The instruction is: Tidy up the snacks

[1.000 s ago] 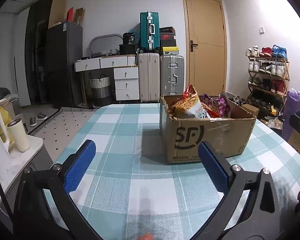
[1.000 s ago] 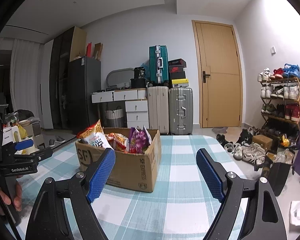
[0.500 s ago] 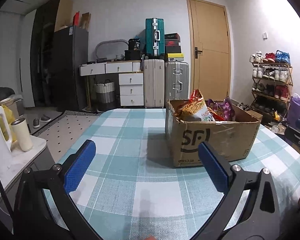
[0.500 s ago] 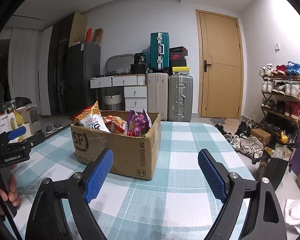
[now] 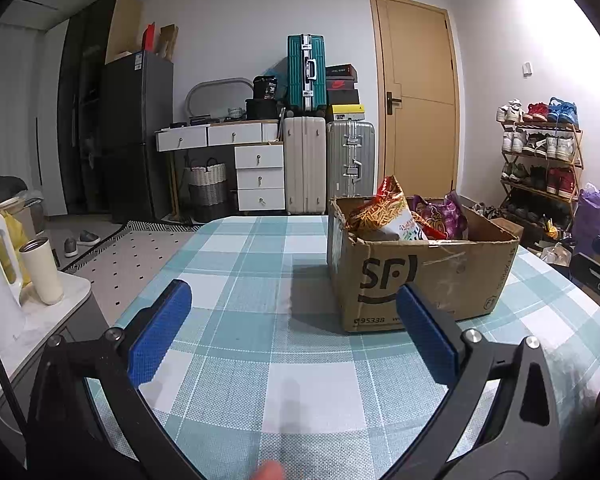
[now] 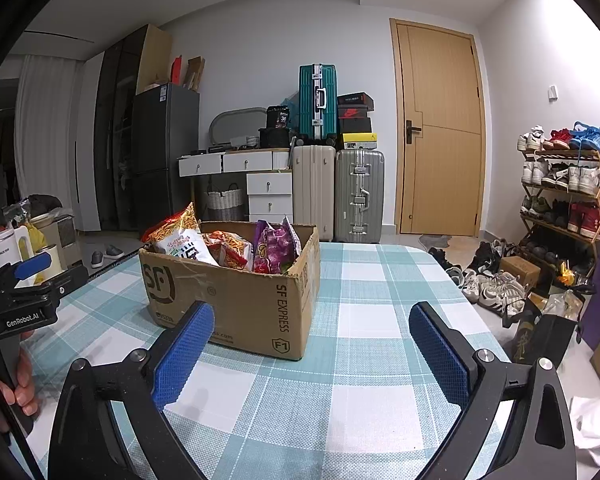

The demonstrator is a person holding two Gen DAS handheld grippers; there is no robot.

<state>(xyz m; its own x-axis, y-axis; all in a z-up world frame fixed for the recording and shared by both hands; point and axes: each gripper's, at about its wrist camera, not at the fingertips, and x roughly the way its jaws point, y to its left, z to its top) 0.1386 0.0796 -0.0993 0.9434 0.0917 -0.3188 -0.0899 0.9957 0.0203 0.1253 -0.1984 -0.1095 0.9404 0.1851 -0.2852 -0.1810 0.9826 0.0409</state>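
Bare checked tablecloth [image 5: 260,272] lies open left of the cardboard box [image 5: 420,280], the only obstacle.

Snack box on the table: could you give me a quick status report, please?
Left gripper open, empty. Right gripper just opened wider, empty. Cardboard box on checked tablecloth, snack bags inside, untouched. Nothing blocking.

Both wrist views low over table [image 5: 300,392], facing door [image 6: 440,128]; share snack box [image 5: 420,276].
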